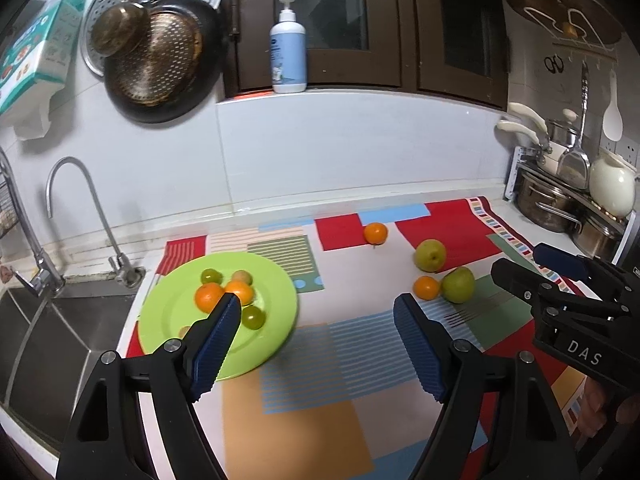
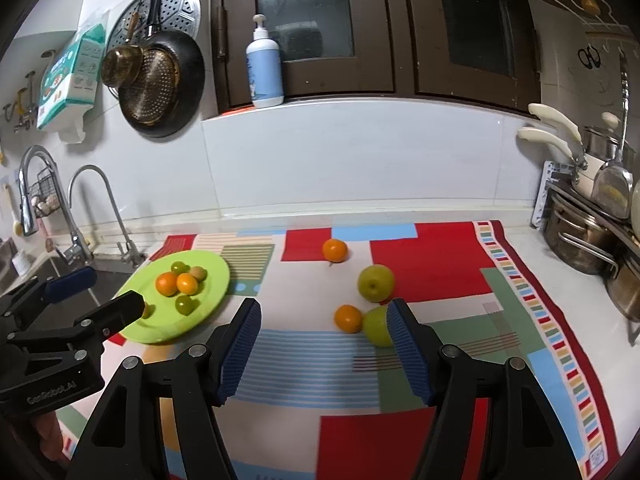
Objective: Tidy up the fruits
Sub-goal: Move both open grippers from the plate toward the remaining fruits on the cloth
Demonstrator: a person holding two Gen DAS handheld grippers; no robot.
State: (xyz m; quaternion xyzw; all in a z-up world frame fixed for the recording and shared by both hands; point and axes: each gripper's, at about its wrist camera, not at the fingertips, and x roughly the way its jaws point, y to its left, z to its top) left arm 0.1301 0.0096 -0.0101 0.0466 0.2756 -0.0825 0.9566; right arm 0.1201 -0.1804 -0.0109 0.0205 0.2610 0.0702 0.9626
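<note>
Hovering over the patterned mat — both claws gaping, nothing held.
Left gripper beside the green plate of fruit; right gripper near the loose pear.

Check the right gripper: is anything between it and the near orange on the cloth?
Nothing visible blocks it. The right gripper hangs open and empty above the cloth, with bare cloth between it and the near orange. A green pear touches that orange on its right, partly behind the right fingertip, so space there is tight.
</note>
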